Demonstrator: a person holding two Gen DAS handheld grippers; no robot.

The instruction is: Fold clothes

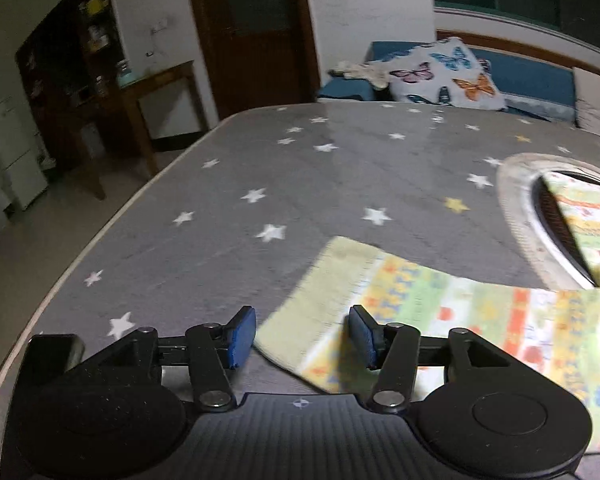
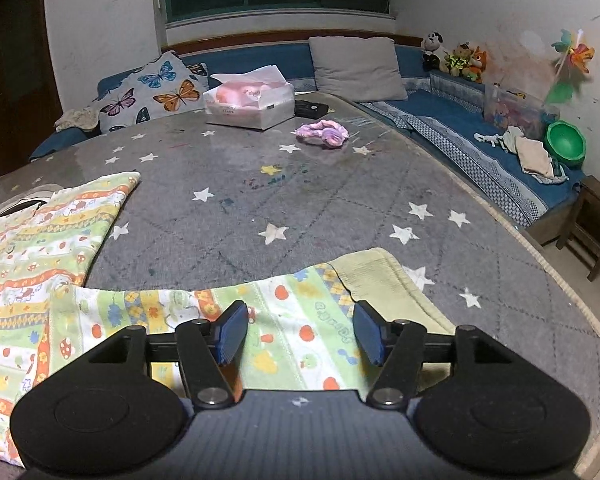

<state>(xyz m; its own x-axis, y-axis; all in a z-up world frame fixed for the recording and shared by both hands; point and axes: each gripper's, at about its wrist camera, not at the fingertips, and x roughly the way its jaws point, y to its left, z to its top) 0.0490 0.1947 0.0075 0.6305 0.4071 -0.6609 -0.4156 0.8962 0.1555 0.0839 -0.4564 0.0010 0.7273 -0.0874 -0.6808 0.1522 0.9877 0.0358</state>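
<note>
A small child's garment (image 2: 40,264), printed in stripes of pale green, yellow and orange with mushrooms and little animals, lies spread flat on the near part of the table (image 2: 300,200), its body toward the left and one sleeve reaching right along the near edge. That sleeve ends in a plain pale-yellow ribbed cuff (image 2: 384,280), which lies just beyond the right gripper (image 2: 300,334); its blue-padded fingers (image 2: 232,334) stand wide apart over the sleeve fabric and clasp nothing. In the other camera the opposite sleeve (image 1: 380,308) stretches out to the left, its yellowish cuff end resting between and just ahead of the left gripper (image 1: 302,338), whose blue pads (image 1: 242,336) are likewise spread wide with the cloth loose beneath them. Whether either set of pads actually touches the cloth I cannot tell. Farther along on the garment's left side, part of its body drapes over a pale round rim (image 1: 516,208) with a dark opening. The table wears a grey covering dotted with white and yellow stars. At its far side sit a tissue box (image 2: 248,104), a dark flat object beside it, and a pink and purple fluffy thing (image 2: 322,134). Beyond the table runs a blue bench seat (image 2: 452,120) carrying a butterfly-print pillow (image 2: 152,92), a grey cushion (image 2: 358,68), stuffed toys (image 2: 456,58) in the far right corner and a green bowl (image 2: 566,142).
</note>
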